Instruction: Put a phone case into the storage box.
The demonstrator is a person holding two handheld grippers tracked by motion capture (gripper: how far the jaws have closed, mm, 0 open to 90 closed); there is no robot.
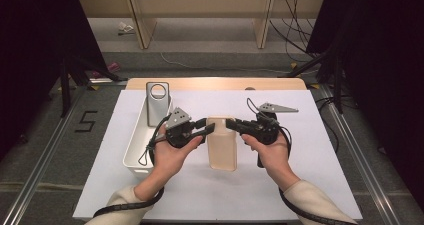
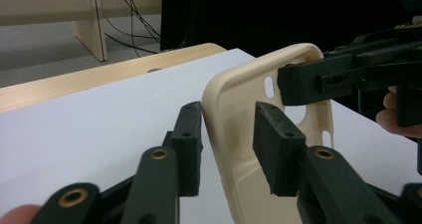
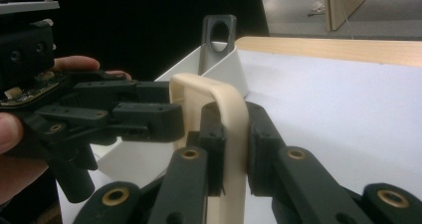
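Nearest us: our two hands, each with a gripper, meeting over the cream phone case [image 1: 221, 142] at mid-table on the white sheet [image 1: 280, 185].

Right gripper [image 1: 231, 124] is pinching the case's far right edge; the right gripper view shows both pads pressed flat on the wall. Left gripper [image 1: 209, 128] straddles the far left edge. One pad touches the outer wall, the other stands just off the inside, so the jaws are part-spread, not clamped.

Handling, as we judge it: case looks light, thin-walled and flexible, probably soft plastic or silicone. It likely bows under a hard squeeze and may slip on a smooth wall. Best hold is on the side rim near the corner, pads either side of the wall, clear of the camera cutout and button slots.

Around, largest first: white bin [image 1: 137, 145] just left of the left hand, with a grey phone case [image 1: 157, 104] leaning upright at its far end. The bin wall is the main obstruction on the left; our two grippers also crowd each other at the case's far end.
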